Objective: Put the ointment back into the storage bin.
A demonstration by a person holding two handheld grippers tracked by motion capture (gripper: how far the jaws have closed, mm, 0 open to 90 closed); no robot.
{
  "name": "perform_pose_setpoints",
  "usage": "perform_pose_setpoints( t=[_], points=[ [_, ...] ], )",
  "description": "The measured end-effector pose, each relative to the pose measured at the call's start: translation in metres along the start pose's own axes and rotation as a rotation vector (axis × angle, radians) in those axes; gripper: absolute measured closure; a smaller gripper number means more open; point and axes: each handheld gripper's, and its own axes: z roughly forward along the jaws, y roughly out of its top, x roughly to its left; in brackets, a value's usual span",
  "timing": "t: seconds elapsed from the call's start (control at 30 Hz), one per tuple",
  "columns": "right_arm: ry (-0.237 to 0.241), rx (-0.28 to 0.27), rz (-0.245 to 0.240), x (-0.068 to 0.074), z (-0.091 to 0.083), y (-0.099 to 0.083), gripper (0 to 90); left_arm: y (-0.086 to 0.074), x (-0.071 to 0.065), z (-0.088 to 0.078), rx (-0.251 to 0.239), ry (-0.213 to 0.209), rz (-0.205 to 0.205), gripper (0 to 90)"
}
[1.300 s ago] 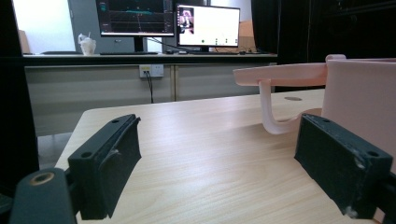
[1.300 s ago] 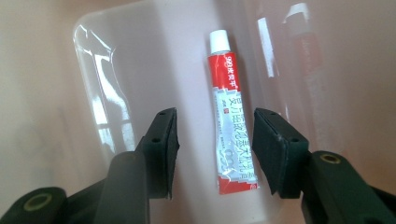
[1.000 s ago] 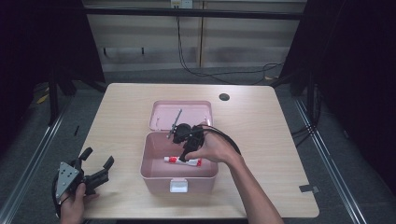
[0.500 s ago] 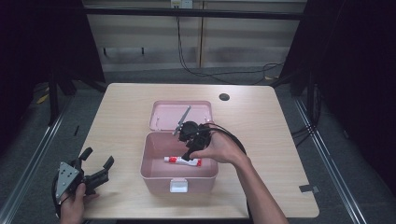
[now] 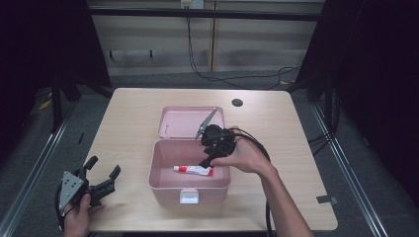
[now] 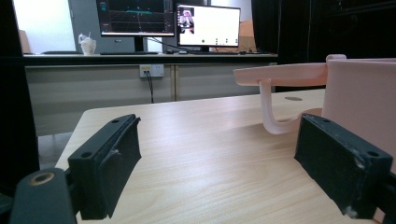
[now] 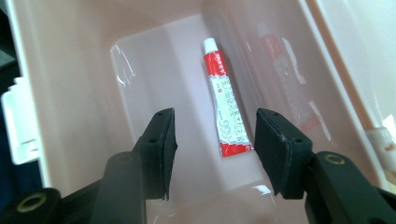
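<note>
Tube, red-white, print unreadable, lies in pink box.

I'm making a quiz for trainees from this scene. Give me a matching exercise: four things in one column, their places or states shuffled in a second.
Things:
1. tube
2. lid
3. left hand-held gripper
4. right hand-held gripper

Places or states:
A. open, above the box's inside
B. lying on the box floor
C. open, near the table's front left corner
D. swung open behind the box

Pairs: 1-B, 2-D, 3-C, 4-A
</note>
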Motion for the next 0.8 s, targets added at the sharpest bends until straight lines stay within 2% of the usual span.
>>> perform_pose_setpoints(
  t=[0.3,0.63,0.8],
  points=[
    [0.008,-0.068,0.019,-0.001,-0.017,-0.012,47.2,0.0,0.0,0.0,0.001,0.0,-0.001,13.9],
    [-0.008,-0.144,0.037,-0.002,-0.037,-0.034,46.9,0.0,0.0,0.0,0.001,0.001,0.0,13.9],
    [-0.019,-0.162,0.046,-0.001,-0.044,-0.042,46.7,0.0,0.0,0.0,0.0,0.001,0.0,13.9]
  ],
)
